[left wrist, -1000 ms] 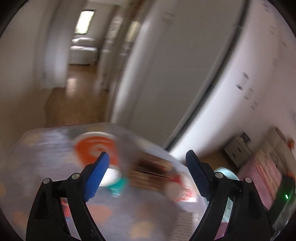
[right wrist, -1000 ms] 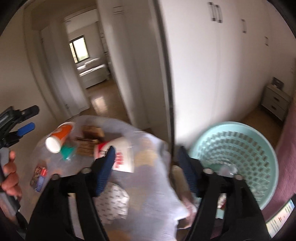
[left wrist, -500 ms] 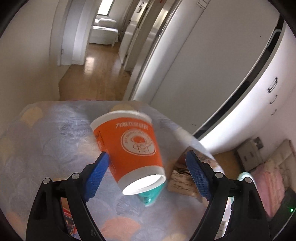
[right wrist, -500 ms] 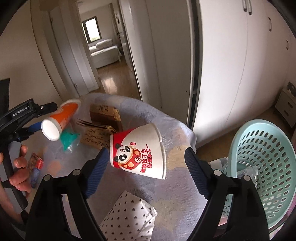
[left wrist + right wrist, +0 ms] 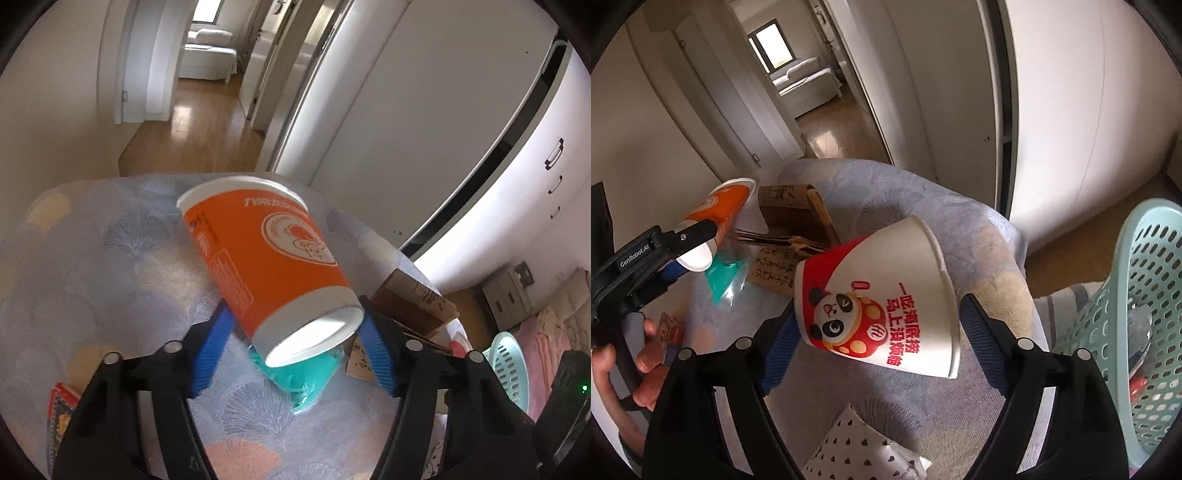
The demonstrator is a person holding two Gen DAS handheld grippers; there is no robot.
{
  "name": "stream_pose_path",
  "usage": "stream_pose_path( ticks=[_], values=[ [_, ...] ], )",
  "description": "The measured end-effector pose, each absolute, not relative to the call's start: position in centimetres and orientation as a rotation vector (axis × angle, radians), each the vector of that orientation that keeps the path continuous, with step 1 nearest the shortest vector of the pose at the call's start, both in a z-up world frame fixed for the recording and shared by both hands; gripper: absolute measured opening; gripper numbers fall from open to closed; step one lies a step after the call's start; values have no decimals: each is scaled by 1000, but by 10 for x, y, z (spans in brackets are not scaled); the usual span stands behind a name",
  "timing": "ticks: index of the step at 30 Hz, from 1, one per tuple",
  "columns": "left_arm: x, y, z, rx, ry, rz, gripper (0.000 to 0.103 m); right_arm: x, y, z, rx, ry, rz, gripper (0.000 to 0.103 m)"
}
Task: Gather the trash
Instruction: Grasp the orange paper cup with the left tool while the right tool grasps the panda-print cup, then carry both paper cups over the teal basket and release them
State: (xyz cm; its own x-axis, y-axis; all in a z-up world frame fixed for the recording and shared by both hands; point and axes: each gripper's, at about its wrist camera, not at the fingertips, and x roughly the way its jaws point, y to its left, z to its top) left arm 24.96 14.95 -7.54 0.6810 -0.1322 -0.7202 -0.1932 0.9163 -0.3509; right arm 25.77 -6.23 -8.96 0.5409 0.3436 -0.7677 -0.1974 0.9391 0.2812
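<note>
While half a second ago both sets of fingers stood wide apart around their cups, they have now drawn in: the left gripper [image 5: 295, 343] is pressed on the narrow base end of the orange cup [image 5: 266, 258], and the right gripper [image 5: 875, 332] has its blue pads against the two sides of the white cup [image 5: 882, 299]. Each tool now looks clamped on its cup, though the contact points on the white cup are partly hidden behind it, so that grip is a judgement. For the task this means two pieces of trash seem ready to be lifted at once, with the mint basket [image 5: 1145, 280] waiting at the right edge of the right wrist view.

In the middle of the left wrist view the orange cup lies tilted, white rim toward the upper left and its white bottom facing the camera. It rests over a teal wrapper [image 5: 303, 376]. It is a paper cup with white print and a round logo, apparently undented.

Centred low in the right wrist view, the white cup lies on its side, wide mouth to the right. It carries a red band, a panda picture and red lettering.

Both lie on a pale patterned cloth [image 5: 908, 199], with brown cardboard [image 5: 790, 210] between them and a dotted bag [image 5: 857, 446] at the bottom.
</note>
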Motion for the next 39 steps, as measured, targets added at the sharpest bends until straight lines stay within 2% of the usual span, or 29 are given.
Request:
stream_pose_path(
  ticks=[2, 4, 10, 21, 29, 39],
  values=[
    [248, 150, -74, -425, 822, 33, 61, 257, -60, -90, 160, 944, 341, 72],
    [246, 151, -72, -424, 806, 29, 54, 254, -57, -89, 144, 935, 343, 72],
    [237, 145, -60, -386, 759, 9, 53, 244, -59, -85, 147, 891, 349, 72],
    [188, 123, -13, -430, 645, -125, 53, 205, -94, -37, 212, 765, 324, 72],
    [171, 38, 11, -358, 604, -326, 53, 174, -161, -2, 254, 679, 166, 72],
    [205, -96, -22, -253, 746, -579, 53, 155, -273, -2, 369, 712, -82, 72]
  ],
)
